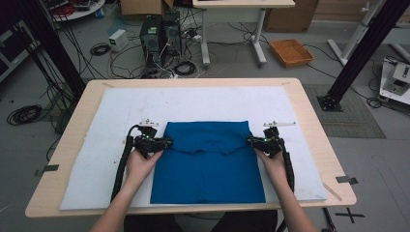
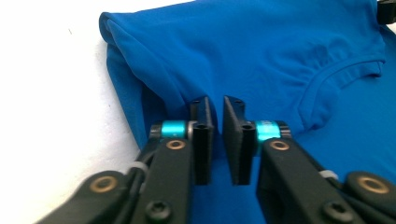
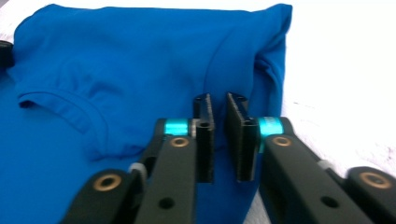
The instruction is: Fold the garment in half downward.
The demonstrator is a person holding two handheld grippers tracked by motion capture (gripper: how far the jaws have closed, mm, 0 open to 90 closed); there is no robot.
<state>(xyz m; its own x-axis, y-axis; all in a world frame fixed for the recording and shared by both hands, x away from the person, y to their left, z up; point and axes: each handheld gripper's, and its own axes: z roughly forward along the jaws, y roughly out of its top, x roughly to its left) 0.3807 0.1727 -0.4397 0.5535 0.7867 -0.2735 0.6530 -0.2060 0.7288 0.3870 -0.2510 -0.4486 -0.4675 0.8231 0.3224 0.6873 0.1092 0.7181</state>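
Blue shirt lies folded on the table; close views show each hand-held gripper, left and right, clamped on its fabric.

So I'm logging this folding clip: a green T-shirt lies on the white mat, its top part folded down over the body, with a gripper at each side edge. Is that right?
Not quite: the T-shirt is blue, not green, as the high view shows. The rest holds: it lies on the white mat, its top part folded down over the body, with the left gripper and the right gripper at its side edges.
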